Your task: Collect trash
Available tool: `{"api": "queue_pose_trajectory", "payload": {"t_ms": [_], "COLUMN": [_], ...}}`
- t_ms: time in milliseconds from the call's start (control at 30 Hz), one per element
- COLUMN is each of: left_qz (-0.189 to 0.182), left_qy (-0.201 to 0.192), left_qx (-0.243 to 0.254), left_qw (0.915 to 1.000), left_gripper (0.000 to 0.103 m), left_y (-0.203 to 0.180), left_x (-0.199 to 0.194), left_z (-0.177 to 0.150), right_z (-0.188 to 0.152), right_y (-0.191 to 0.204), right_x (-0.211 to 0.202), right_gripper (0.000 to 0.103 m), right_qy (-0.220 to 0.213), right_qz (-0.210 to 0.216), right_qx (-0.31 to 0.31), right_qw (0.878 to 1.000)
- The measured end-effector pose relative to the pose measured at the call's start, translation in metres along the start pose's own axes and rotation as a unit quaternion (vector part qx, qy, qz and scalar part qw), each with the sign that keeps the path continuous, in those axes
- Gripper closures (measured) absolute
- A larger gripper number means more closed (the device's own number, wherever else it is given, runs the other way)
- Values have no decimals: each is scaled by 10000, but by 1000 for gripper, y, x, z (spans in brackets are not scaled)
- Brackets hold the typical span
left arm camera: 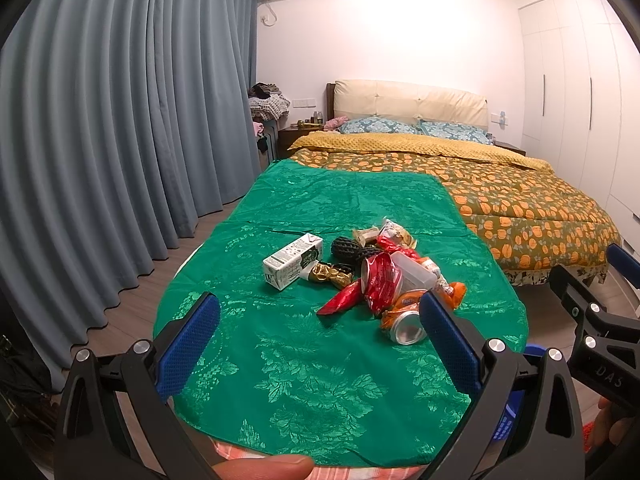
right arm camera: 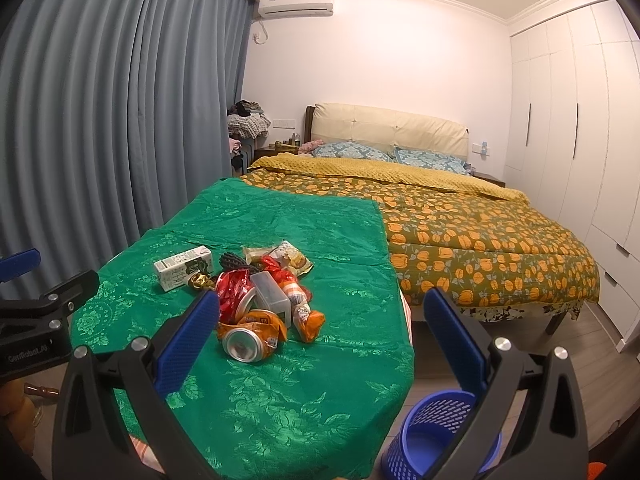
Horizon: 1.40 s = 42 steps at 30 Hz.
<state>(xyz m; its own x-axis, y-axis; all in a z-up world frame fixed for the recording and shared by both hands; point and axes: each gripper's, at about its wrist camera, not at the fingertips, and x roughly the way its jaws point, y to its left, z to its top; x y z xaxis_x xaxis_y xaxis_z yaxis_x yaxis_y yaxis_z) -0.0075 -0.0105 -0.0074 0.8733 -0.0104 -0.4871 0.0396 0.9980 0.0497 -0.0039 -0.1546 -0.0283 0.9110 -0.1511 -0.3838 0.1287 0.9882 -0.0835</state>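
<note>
We hold both claws spread and empty, the left gripper [left arm camera: 320, 328] and right gripper [right arm camera: 322, 320] hovering short of the trash heap [right arm camera: 260, 292] on the green tablecloth [right arm camera: 280, 400]. Nothing looks collected yet: crushed orange can [right arm camera: 248, 340], milk carton [right arm camera: 182, 266], red wrappers [left arm camera: 378, 280] all remain. The blue mesh wastebasket [right arm camera: 436, 432], on the floor beside the table, appears empty.
</note>
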Motion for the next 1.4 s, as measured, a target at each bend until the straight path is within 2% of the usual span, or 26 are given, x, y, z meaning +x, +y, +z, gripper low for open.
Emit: {"api": "queue_pose_trajectory", "payload": {"t_ms": [1400], "left_qz": [-16], "left_qy": [28], "left_qx": [35], "left_qw": [10000], "left_gripper": [4], "left_y": [1], "left_x": [5], "left_z": [-4], "right_z": [-1], "right_y": [0], "right_x": [2], "right_gripper": [4], "right_qy": [39], "right_qz": [-26], "right_qx": [32], "right_qw": [10000]}}
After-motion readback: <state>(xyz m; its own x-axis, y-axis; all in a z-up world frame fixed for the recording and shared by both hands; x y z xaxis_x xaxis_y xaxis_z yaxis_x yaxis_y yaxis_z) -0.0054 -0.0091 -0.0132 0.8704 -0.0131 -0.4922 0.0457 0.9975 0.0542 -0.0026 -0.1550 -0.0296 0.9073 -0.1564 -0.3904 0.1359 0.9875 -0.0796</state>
